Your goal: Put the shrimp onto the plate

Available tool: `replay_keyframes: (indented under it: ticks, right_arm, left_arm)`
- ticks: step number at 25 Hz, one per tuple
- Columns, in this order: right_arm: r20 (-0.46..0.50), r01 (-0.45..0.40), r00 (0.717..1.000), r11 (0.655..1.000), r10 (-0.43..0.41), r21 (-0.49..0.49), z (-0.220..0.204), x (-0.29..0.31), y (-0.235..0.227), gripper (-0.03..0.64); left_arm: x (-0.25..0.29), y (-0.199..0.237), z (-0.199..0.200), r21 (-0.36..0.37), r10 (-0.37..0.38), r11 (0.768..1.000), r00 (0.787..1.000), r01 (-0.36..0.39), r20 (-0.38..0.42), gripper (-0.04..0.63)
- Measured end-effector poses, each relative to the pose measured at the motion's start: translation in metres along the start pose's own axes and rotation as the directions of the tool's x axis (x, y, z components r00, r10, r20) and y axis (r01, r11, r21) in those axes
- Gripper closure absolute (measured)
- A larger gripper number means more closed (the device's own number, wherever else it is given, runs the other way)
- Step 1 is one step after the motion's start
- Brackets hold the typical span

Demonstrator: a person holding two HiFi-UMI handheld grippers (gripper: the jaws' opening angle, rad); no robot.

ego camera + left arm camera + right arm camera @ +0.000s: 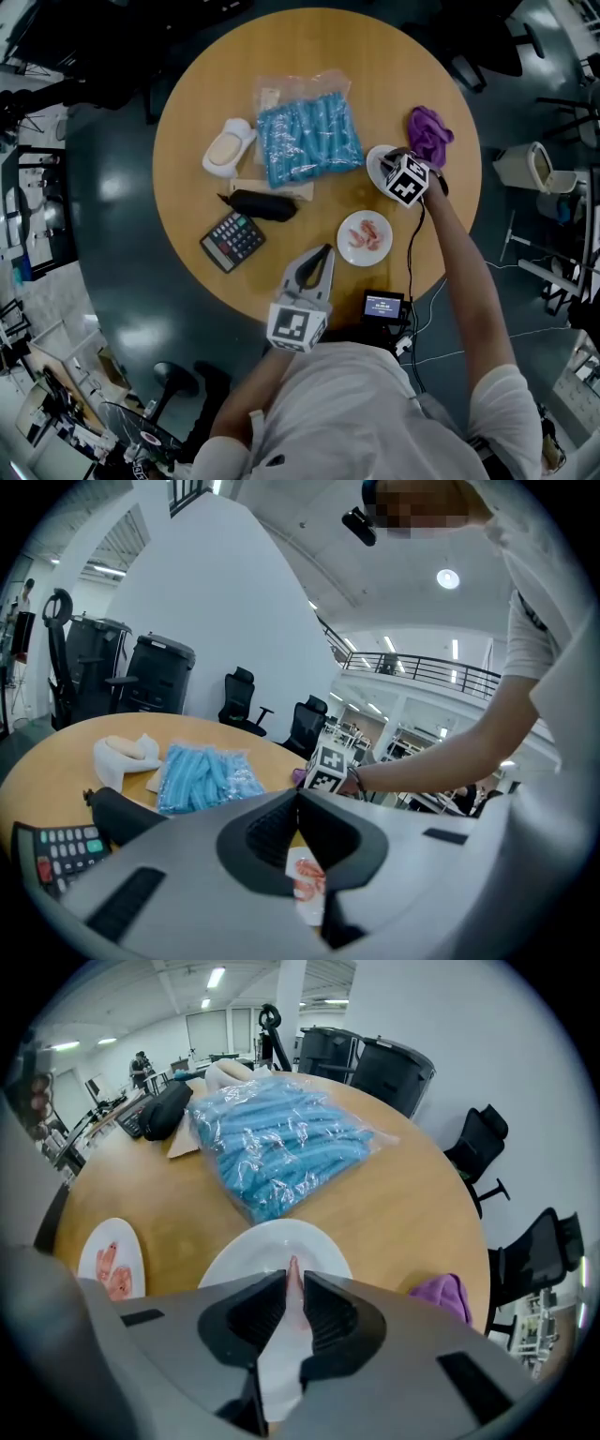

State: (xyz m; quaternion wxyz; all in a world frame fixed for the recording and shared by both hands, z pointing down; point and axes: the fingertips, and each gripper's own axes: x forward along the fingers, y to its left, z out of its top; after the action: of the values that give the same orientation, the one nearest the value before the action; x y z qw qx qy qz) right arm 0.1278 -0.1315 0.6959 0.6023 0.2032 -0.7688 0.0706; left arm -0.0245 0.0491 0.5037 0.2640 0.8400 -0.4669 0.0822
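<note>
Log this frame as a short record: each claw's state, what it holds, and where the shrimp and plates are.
right claw: shut on a shrimp, above the large white plate
shrimp contact with plate: cannot tell
left claw: shut, nothing between its jaws, near the table's near edge
small plate: holds other shrimp, sits apart from the large white plate
nearby: blue bag, purple cloth, calculator
</note>
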Motion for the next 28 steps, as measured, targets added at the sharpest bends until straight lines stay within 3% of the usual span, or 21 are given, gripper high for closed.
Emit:
replay_keyframes:
  ticks: [4, 7, 10, 13, 16, 19, 21, 23, 24, 25, 26, 28]
  right_arm:
    - [0.074, -0.016, 0.997, 0.997, 0.011, 0.070, 0.002, -0.040, 0.024, 0.551]
    - [0.148, -0.082, 0.986, 0.994, 0.070, 0.078, 0.011, -0.074, 0.094, 0.551]
    - [0.139, -0.156, 0.980, 0.984, 0.143, 0.085, 0.007, -0.076, 0.177, 0.551]
    - [0.089, -0.207, 0.977, 0.966, 0.195, 0.155, -0.006, -0.059, 0.225, 0.551]
    - [0.034, -0.219, 0.976, 0.953, 0.217, 0.207, -0.020, -0.047, 0.243, 0.549]
    - [0.058, -0.229, 0.973, 0.937, 0.221, 0.266, -0.023, -0.047, 0.247, 0.524]
    - [0.081, -0.204, 0.979, 0.939, 0.189, 0.278, -0.022, -0.056, 0.243, 0.503]
    - [0.175, -0.140, 0.980, 0.947, 0.092, 0.289, -0.011, -0.079, 0.226, 0.519]
    - [0.260, -0.100, 0.965, 0.942, 0.014, 0.319, -0.002, -0.099, 0.213, 0.573]
    - [0.356, -0.066, 0.931, 0.927, -0.075, 0.369, 0.006, -0.125, 0.198, 0.583]
    - [0.451, -0.040, 0.876, 0.905, -0.172, 0.424, 0.014, -0.156, 0.183, 0.595]
    - [0.605, 0.017, 0.711, 0.869, -0.358, 0.495, 0.027, -0.229, 0.157, 0.600]
  left_arm:
    - [-0.003, -0.004, 0.003, -0.001, -0.011, 1.000, 1.000, 0.011, 0.009, 0.588]
    - [-0.005, -0.003, 0.000, -0.006, -0.009, 1.000, 1.000, 0.009, 0.009, 0.586]
    - [-0.008, -0.003, -0.002, -0.023, -0.007, 1.000, 1.000, 0.008, 0.009, 0.588]
    - [-0.013, -0.004, -0.002, -0.021, -0.006, 1.000, 1.000, 0.006, 0.006, 0.588]
    - [-0.021, -0.008, -0.003, 0.000, -0.013, 1.000, 1.000, 0.013, 0.001, 0.588]
    - [-0.028, -0.011, -0.010, -0.001, -0.023, 1.000, 1.000, 0.023, -0.010, 0.588]
    - [-0.032, -0.012, -0.014, -0.003, -0.029, 1.000, 0.999, 0.029, -0.013, 0.587]
    - [-0.035, -0.011, -0.012, 0.004, -0.028, 1.000, 1.000, 0.028, -0.008, 0.588]
    - [-0.036, -0.012, -0.009, 0.010, -0.026, 1.000, 1.000, 0.026, 0.000, 0.588]
    - [-0.038, -0.014, -0.005, 0.019, -0.024, 1.000, 1.000, 0.024, 0.011, 0.588]
    - [-0.039, -0.017, 0.001, 0.033, -0.024, 0.999, 0.999, 0.023, 0.025, 0.586]
    - [-0.042, -0.025, 0.017, 0.074, -0.031, 0.997, 0.998, 0.027, 0.056, 0.587]
